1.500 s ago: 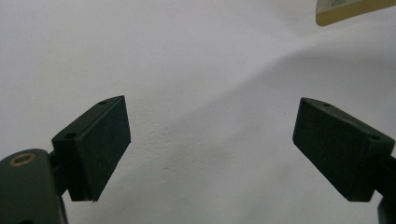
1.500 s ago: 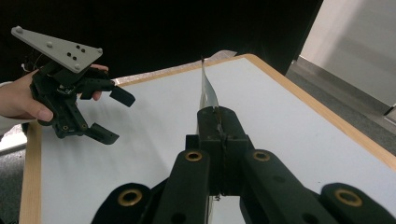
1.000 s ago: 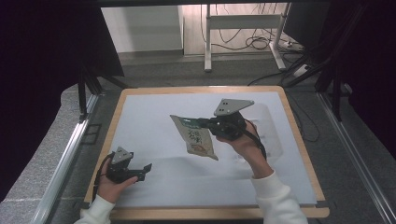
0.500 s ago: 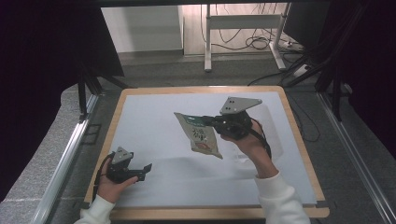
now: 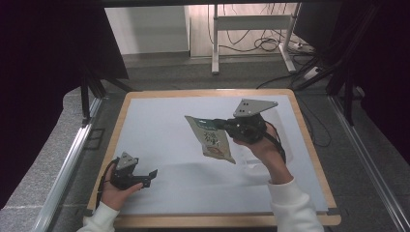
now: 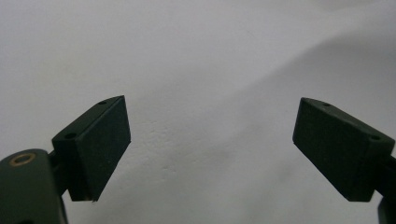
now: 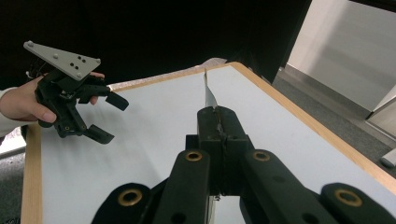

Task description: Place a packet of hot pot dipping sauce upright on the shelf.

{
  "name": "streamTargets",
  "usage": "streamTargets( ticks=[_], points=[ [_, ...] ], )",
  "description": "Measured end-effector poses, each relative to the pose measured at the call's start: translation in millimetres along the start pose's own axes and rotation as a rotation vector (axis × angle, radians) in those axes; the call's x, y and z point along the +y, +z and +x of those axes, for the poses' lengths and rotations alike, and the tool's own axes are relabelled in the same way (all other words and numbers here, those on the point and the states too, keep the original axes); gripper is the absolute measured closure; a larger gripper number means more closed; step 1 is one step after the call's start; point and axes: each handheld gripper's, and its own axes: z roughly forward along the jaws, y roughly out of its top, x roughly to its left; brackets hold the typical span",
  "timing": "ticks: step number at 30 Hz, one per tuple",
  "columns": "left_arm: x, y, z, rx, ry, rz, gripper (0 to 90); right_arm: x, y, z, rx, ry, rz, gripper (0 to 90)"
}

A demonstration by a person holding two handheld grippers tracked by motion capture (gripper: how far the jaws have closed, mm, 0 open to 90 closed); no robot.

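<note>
The right gripper point(image 5: 220, 124) pinches a flat green and tan snack bag point(image 5: 211, 139), lifting it above the white counter point(image 5: 159, 121). The left gripper point(image 5: 151, 177) waits wide open, low down. Next, I think, it needs a soft landing spot.

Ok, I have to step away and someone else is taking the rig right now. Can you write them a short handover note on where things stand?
Right tool: shut on the top edge of the snack pouch, which hangs above the white table near its middle; the right gripper view shows the pouch edge-on between the closed jaws.
Left tool: open and empty, low over the table's near left part, its pads wide apart above bare surface.
Done: pouch picked up and clear of the table.
Left: where the pouch should go is not evident; probably set it down or pass it to the left tool. Keep the grip shut until then.
</note>
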Motion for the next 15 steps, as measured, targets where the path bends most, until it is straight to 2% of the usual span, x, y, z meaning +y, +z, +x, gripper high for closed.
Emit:
streamTargets(
  ticks=[15],
  points=[
    [0.0, 0.0, -0.2, -0.001, -0.001, -0.001, 10.9, -1.4, -20.1, -9.3, -0.028, 0.017, -0.016, 89.8]
  ],
)
